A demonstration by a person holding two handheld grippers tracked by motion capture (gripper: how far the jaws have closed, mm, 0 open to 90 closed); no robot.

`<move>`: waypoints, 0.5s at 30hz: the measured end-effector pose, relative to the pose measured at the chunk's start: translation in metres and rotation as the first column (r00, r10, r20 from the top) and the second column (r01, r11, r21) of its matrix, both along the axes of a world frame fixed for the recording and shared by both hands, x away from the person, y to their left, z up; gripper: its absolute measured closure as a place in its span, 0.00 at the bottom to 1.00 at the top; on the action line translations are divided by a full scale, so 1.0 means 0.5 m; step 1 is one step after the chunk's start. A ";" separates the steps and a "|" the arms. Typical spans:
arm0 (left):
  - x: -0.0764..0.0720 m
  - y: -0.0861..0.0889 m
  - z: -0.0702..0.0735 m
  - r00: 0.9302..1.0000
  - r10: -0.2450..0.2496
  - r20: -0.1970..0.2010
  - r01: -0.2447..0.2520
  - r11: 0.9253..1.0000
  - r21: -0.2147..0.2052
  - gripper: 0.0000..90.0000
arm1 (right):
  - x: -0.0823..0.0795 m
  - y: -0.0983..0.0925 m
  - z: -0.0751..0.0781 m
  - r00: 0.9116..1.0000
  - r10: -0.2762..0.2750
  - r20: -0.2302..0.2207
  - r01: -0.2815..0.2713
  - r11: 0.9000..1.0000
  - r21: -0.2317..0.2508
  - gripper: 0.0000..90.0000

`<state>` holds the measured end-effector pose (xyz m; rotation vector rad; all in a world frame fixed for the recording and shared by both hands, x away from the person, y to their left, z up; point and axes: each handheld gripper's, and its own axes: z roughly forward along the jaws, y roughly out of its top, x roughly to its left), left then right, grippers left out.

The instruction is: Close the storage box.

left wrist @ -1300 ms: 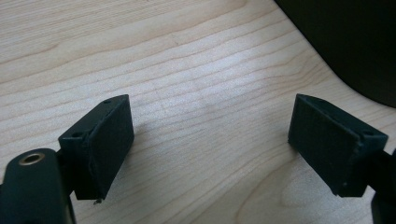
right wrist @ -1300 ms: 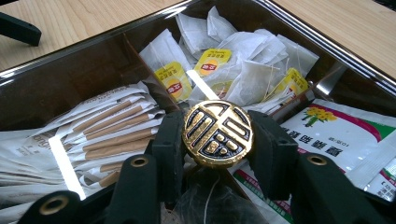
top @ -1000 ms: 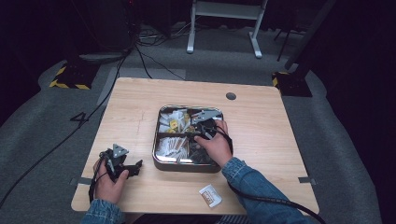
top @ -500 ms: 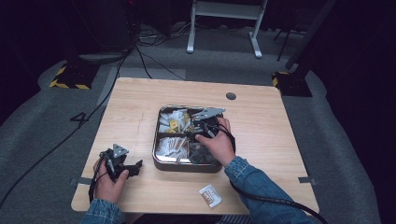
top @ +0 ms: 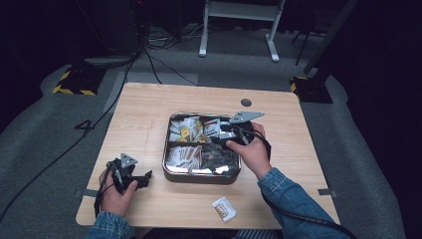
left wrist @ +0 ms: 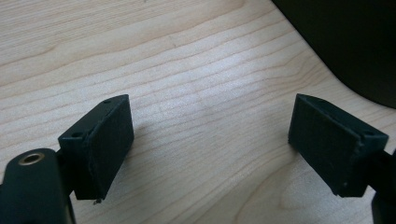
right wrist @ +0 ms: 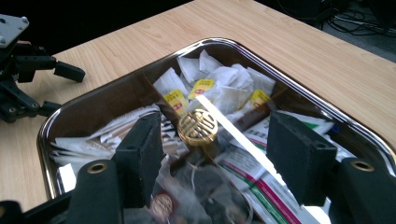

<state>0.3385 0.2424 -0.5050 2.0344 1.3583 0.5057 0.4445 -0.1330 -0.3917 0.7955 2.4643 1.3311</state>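
A square metal tray (top: 201, 178) sits mid-table, its compartments packed with tea bags (right wrist: 219, 77) and paper sachets around a gold round knob (right wrist: 197, 127). My right gripper (top: 215, 135) hovers over the tray's right half, pointing left. In the right gripper view its jaws (right wrist: 212, 140) frame the knob from above. They have just been opening, and nothing is between the pads. My left gripper (top: 144, 179) rests on the table (top: 144, 119) at the front left, open. In its own view the left gripper (left wrist: 210, 140) has bare wood between the pads.
One loose sachet (top: 224, 208) lies on the table near the front edge, in front of the tray. A round cable hole (top: 246, 102) is behind the tray. The left gripper (right wrist: 63, 91) shows beyond the tray's corner in the right gripper view. Dark floor and cables surround the table.
The right gripper has lifted from the tray's contents and drawn back to the right, its jaws now wider apart. The left hand has stayed put.
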 end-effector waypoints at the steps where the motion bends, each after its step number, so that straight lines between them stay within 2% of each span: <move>1: -0.001 0.000 0.000 1.000 -0.001 0.000 0.001 1.000 -0.001 0.16 | -0.001 -0.008 0.003 1.000 -0.001 0.001 0.001 1.000 0.001 0.41; 9: -0.001 0.000 0.000 1.000 -0.007 0.004 0.007 1.000 0.002 0.16 | -0.007 -0.067 0.020 1.000 -0.014 -0.002 0.014 1.000 0.019 0.40; 15: -0.001 0.000 0.000 1.000 -0.007 0.004 0.007 1.000 0.003 0.16 | -0.010 -0.111 0.021 0.999 -0.036 -0.009 0.036 0.999 0.025 0.40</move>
